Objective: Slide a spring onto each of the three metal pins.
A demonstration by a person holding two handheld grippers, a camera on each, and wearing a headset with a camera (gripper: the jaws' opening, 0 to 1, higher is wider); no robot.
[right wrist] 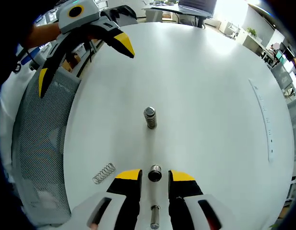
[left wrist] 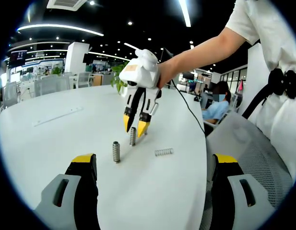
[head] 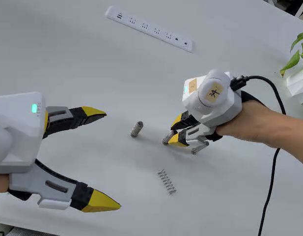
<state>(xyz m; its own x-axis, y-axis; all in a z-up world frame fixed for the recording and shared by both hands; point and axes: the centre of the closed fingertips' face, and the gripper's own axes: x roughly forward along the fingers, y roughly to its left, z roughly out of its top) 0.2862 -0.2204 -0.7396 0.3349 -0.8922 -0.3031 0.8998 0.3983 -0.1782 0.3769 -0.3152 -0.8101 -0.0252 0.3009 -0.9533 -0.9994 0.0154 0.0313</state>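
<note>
Two short metal pins stand upright on the white table, each with a spring around it. One sprung pin [head: 136, 129] [left wrist: 116, 152] [right wrist: 150, 117] stands free. The other sprung pin [head: 167, 137] [left wrist: 132, 136] [right wrist: 155, 174] sits between the yellow tips of my right gripper [head: 175, 130] [left wrist: 135, 125] [right wrist: 155, 176], whose jaws stand a little apart without touching it. A bare third pin [head: 199, 146] [right wrist: 155, 216] shows under that gripper's body. A loose spring [head: 166, 181] [left wrist: 163, 152] [right wrist: 103, 173] lies flat nearby. My left gripper [head: 99, 157] [left wrist: 154, 165] [right wrist: 83, 62] hovers wide open and empty.
A white power strip [head: 150, 28] [left wrist: 56, 116] [right wrist: 263, 115] lies at the far side of the table [head: 68, 64]. A potted plant [head: 298, 49] stands at the right edge. The right gripper's black cable [head: 269, 196] trails off the table. A grey mesh chair [right wrist: 37, 143] stands beside the table.
</note>
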